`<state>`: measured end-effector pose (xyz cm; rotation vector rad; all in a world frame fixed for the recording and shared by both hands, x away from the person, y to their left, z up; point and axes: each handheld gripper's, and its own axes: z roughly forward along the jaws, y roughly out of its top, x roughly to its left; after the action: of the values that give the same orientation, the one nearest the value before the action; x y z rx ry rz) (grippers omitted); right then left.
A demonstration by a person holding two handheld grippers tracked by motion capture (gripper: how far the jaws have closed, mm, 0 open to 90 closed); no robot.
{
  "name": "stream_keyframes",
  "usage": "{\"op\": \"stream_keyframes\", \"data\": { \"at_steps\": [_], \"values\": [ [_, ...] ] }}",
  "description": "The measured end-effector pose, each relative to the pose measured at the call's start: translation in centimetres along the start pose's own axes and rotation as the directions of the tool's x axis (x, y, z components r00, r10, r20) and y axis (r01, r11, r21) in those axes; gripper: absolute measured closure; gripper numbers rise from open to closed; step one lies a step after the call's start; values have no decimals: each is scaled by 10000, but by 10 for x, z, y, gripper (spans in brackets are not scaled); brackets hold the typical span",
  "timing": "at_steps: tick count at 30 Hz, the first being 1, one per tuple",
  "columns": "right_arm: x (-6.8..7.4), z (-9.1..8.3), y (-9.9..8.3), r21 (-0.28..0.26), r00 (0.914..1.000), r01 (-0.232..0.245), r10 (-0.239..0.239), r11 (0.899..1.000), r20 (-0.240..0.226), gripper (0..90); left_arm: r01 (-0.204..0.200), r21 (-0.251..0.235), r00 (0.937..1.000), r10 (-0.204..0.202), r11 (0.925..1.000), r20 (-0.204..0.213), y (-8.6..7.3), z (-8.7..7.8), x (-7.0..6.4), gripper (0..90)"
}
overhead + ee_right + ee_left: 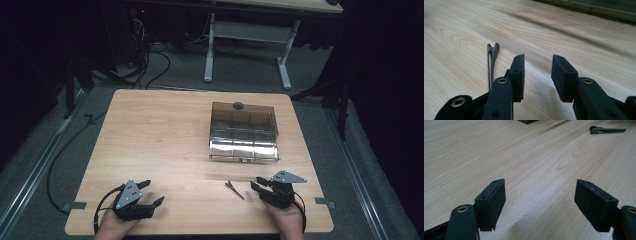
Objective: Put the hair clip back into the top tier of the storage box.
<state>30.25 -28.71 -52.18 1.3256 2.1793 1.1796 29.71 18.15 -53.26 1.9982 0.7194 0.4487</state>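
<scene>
Wooden table: light grain, rectangular, four items on or over it.

Hair clip: dark, slim, lying flat on the near part of the table, just left of the right gripper and well apart from the left one. In the right gripper view the hair clip lies just beside the left-hand jaw, outside the gap, not touched. In the left gripper view it lies far off at the upper right.

Right gripper: held low over the near right of the table, jaws partly apart with bare wood between them.

Left gripper: held at the near left edge, jaws wide apart, nothing between them.

Box: tinted see-through plastic with inner compartments and a dark round knob on top, standing on the far right half of the table, well apart from both grippers.
</scene>
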Motion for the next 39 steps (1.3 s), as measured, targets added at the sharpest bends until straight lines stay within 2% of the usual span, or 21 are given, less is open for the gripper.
{"op": "stream_keyframes", "data": {
  "at_steps": [3,8,11,14,17,28,30,35,39],
  "values": [
    [-1,-1,-1,-5,9999,118,-118,9999,-38,627,-16,15,10000,16,10000,-12,0,0,0,255],
    [-1,-1,-4,152,10000,-39,40,9999,-64,616,-35,-44,10000,35,10000,-17,0,0,0,255],
    [1,-1,-3,157,10000,33,-32,9999,-77,617,-28,-40,10000,28,10000,38,0,-1,0,255],
    [7,2,-1,248,9996,18,-11,9997,-278,622,11,-34,10000,-11,10000,84,0,0,0,254],
    [13,8,3,359,9986,389,-375,9986,-384,631,24,51,9999,-25,10000,110,0,0,1,253],
    [39,27,11,759,9892,1032,-943,9918,-1126,691,-14,22,10000,14,10000,90,0,0,0,253],
    [43,31,11,896,9872,1246,-1144,9881,-1113,715,-11,23,10000,11,10000,94,0,0,0,253],
    [46,35,10,1142,9866,1445,-1343,9829,-925,763,-17,40,9999,17,10000,101,0,0,0,254],
    [48,35,10,1148,9842,1650,-1560,9796,-834,854,-15,37,9999,15,10000,104,0,0,0,254]
  ]
}}
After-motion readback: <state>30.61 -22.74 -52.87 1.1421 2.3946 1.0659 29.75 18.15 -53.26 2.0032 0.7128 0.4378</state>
